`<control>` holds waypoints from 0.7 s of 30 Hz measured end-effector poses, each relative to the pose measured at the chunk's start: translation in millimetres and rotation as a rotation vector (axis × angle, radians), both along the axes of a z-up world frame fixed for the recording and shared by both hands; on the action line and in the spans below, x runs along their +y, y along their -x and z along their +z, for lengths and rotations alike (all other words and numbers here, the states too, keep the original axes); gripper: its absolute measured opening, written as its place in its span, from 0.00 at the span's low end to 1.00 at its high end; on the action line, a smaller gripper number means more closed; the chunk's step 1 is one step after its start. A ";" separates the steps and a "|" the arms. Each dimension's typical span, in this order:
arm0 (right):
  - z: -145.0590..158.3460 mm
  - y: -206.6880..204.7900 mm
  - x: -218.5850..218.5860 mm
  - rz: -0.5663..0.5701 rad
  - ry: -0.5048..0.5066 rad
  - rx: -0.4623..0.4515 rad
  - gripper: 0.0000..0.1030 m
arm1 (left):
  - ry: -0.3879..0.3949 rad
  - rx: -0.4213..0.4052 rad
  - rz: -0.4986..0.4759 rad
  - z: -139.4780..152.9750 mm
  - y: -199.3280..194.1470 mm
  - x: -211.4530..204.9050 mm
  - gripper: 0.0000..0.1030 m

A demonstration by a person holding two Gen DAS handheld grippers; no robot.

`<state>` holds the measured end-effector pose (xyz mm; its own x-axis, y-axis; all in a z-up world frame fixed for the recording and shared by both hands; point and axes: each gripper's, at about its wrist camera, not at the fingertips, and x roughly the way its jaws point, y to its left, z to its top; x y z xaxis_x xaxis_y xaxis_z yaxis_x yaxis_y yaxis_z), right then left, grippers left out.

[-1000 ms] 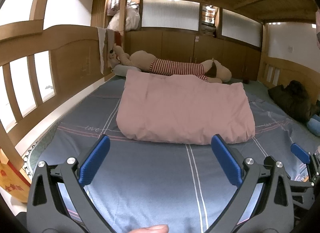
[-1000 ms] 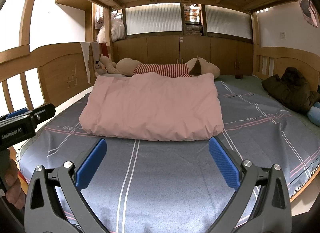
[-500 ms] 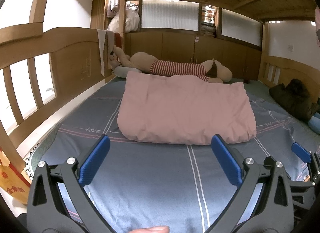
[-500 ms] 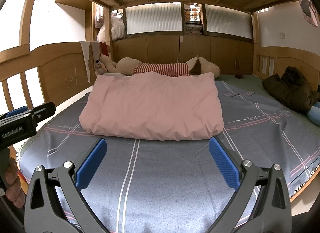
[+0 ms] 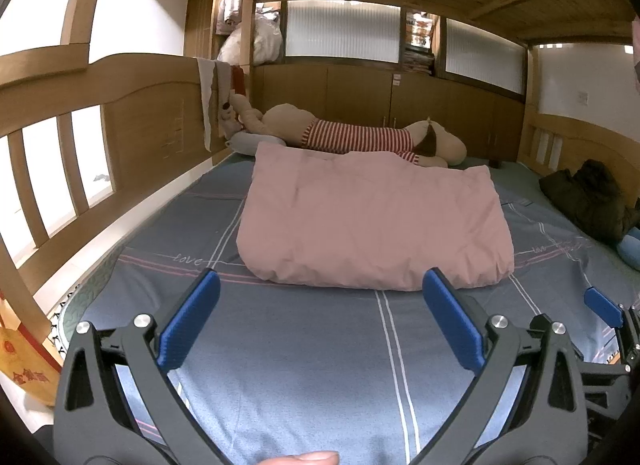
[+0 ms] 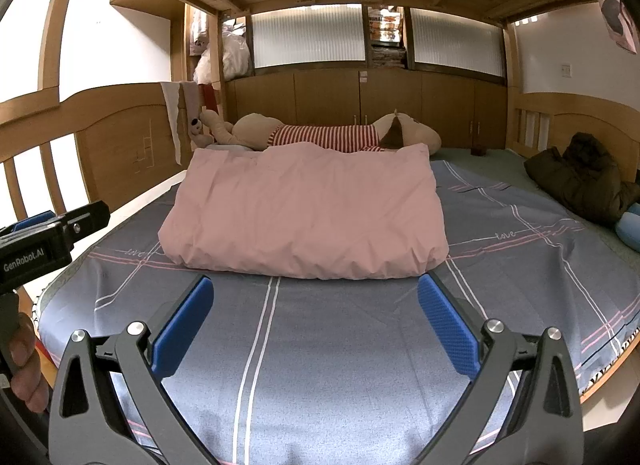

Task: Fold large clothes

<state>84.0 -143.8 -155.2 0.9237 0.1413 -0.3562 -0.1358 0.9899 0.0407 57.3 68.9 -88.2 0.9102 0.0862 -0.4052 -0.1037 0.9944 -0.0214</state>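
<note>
The pink quilt (image 5: 372, 225) lies folded into a thick, puffy rectangle in the middle of the bed, resting on the blue-grey sheet (image 5: 312, 349) with its white and pink stripes. Its near edge sits just beyond the blue fingertips of both grippers, ahead of them and not touching either one. The left gripper (image 5: 320, 313) hangs over the bare sheet with its two fingers spread wide, nothing between them; the quilt's near edge lies roughly centred in front of the gap. The right gripper (image 6: 316, 317) is likewise spread wide and holds nothing, with the quilt (image 6: 308, 217) straight ahead of it. In the right wrist view the left gripper (image 6: 48, 233) shows at the left border, beside the wooden bed rail (image 6: 92, 133). Behind the quilt, along the wooden cabinets, lies a long plush toy (image 5: 356, 137) in a red-and-white striped shirt. A dark jacket (image 6: 580, 181) is heaped at the right side of the bed, well apart from the quilt.
</note>
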 end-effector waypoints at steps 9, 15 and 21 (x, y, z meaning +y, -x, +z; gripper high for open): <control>-0.3 -0.1 -0.4 0.000 0.000 0.000 0.99 | -0.001 -0.001 0.002 0.0 0.1 -0.3 0.98; 0.3 -0.1 -0.5 0.001 0.000 0.001 0.99 | 0.000 0.000 0.000 -0.1 0.1 -0.5 0.98; 0.4 0.0 -0.7 0.001 0.000 0.001 0.99 | -0.007 -0.008 -0.001 1.0 0.7 -1.9 0.98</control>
<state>84.0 -144.5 -154.8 0.9234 0.1422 -0.3566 -0.1365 0.9898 0.0412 56.6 67.1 -87.2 0.9135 0.0879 -0.3972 -0.1024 0.9946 -0.0153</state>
